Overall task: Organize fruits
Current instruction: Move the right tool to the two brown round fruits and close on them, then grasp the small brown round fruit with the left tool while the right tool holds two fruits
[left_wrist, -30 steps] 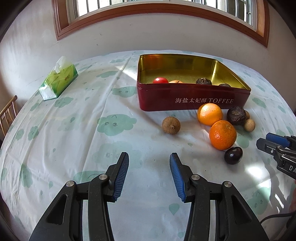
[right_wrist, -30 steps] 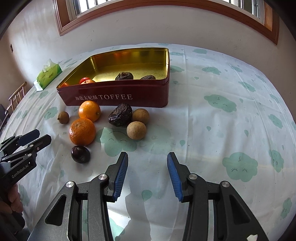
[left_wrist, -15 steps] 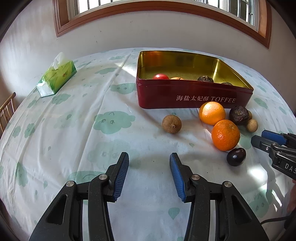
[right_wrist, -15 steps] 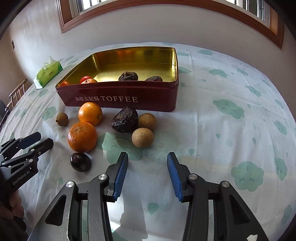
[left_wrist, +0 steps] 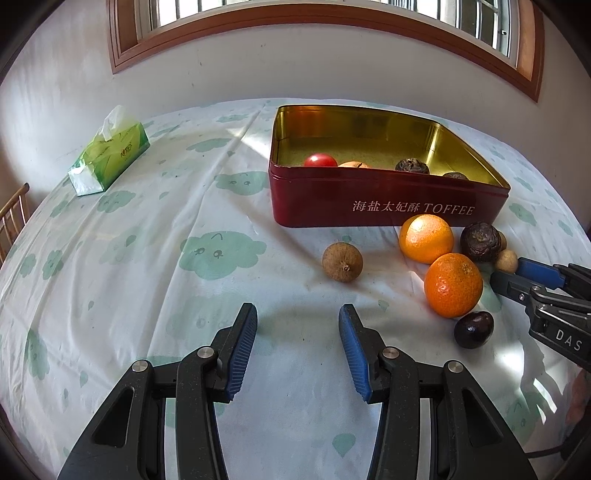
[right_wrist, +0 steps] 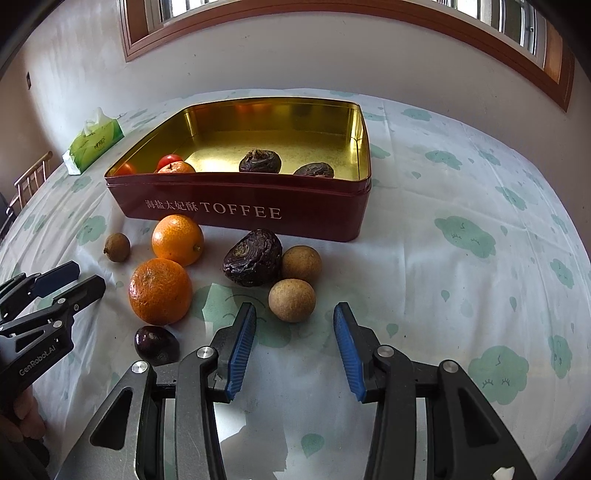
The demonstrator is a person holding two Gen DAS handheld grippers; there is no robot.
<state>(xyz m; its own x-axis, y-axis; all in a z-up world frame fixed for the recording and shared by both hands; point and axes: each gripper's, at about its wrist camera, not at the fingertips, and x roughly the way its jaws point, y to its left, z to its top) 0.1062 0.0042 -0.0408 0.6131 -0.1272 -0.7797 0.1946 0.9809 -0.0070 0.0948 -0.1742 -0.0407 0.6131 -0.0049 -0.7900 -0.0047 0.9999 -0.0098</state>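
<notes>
Left wrist view. Pale tablecloth (left_wrist: 147, 258) with green cloud print, white wall and wood-framed window (left_wrist: 295, 22) behind; green tissue pack (left_wrist: 110, 158) at far left. Red toffee tin (left_wrist: 388, 199), lidless, gold-lined, holds: one red tomato (left_wrist: 320, 161), one orange fruit partly hidden behind the wall, two dark wrinkled fruits (left_wrist: 412, 166). Outside, before the tin: one brown longan (left_wrist: 342, 262) standing alone; two oranges (left_wrist: 425, 238), the nearer orange (left_wrist: 453, 285) beside a small dark plum (left_wrist: 474, 329); one wrinkled dark fruit (left_wrist: 480, 242). Left gripper (left_wrist: 298, 350) angled down over bare cloth, jaws apart, nothing between them.

Right wrist view. Same tin (right_wrist: 258, 214), same contents: tomato (right_wrist: 168, 161), orange, two wrinkled fruits. Two longans (right_wrist: 291, 300) just beside the loose wrinkled fruit (right_wrist: 253, 257). Right gripper (right_wrist: 294, 350) tilted down, jaws parted and empty, the nearer longan just beyond its tips. Left gripper seen at left edge, a person's hand (right_wrist: 22, 421) below it.
</notes>
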